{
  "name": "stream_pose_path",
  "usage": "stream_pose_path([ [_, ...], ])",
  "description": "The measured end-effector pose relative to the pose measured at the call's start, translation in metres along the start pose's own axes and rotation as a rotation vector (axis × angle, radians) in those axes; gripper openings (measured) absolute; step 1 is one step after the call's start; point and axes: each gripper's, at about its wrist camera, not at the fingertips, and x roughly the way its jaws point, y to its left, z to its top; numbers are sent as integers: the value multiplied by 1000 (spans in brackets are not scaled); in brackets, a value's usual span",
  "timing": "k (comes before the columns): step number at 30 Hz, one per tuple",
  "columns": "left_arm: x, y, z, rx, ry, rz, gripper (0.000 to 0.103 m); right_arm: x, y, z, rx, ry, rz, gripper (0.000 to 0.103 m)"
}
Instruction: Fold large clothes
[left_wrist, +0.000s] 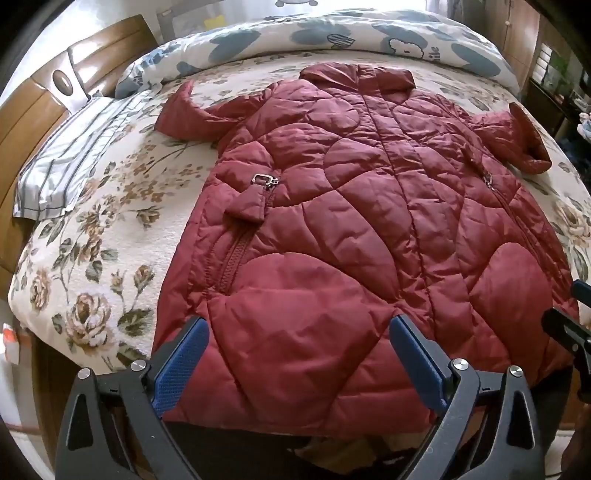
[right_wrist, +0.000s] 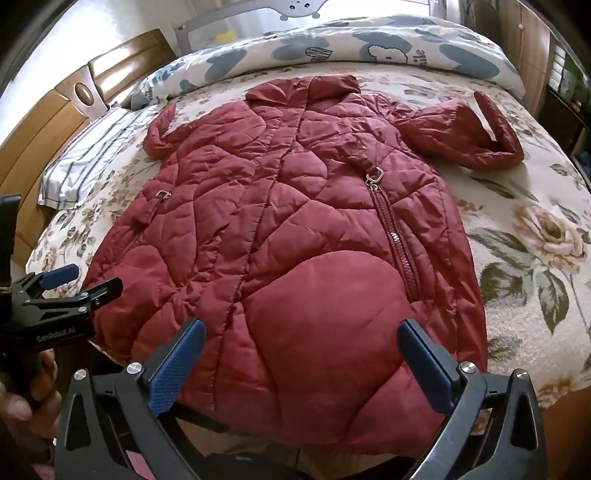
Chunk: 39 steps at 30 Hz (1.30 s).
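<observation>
A dark red quilted coat (left_wrist: 351, 221) (right_wrist: 288, 236) lies flat and front-up on the bed, collar at the far end, hem hanging over the near edge. Both sleeves are bent beside the shoulders. My left gripper (left_wrist: 299, 332) hovers open over the hem's left part, nothing between its blue pads. My right gripper (right_wrist: 301, 334) hovers open over the hem's right part, also with nothing between the pads. The left gripper (right_wrist: 74, 282) shows at the left edge of the right wrist view, held by a hand (right_wrist: 33, 387).
A floral bedspread (left_wrist: 110, 229) covers the bed. A striped pillow (left_wrist: 70, 158) lies at the left, a rolled blue-patterned duvet (left_wrist: 314, 33) at the far end. A wooden headboard (left_wrist: 37, 107) stands left, wooden cabinets (right_wrist: 528, 44) right.
</observation>
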Motion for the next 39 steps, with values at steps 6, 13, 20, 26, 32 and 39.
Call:
stream_pose_path([
  [6, 0, 1, -1, 5, -2, -1, 99, -1, 1, 2, 0, -3, 1, 103],
  [13, 1, 1, 1, 1, -1, 1, 99, -2, 1, 1, -4, -10, -4, 103],
  [20, 1, 0, 0, 0, -2, 0, 99, 0, 2, 1, -5, -6, -6, 103],
  [26, -1, -4, 1, 0, -3, -1, 99, -5, 3, 4, -2, -2, 7, 103],
  [32, -1, -4, 0, 0, -4, -1, 99, -5, 3, 5, 0, 1, 13, 103],
  [39, 0, -3, 1, 1, -2, 0, 99, -5, 3, 5, 2, 9, 12, 103],
])
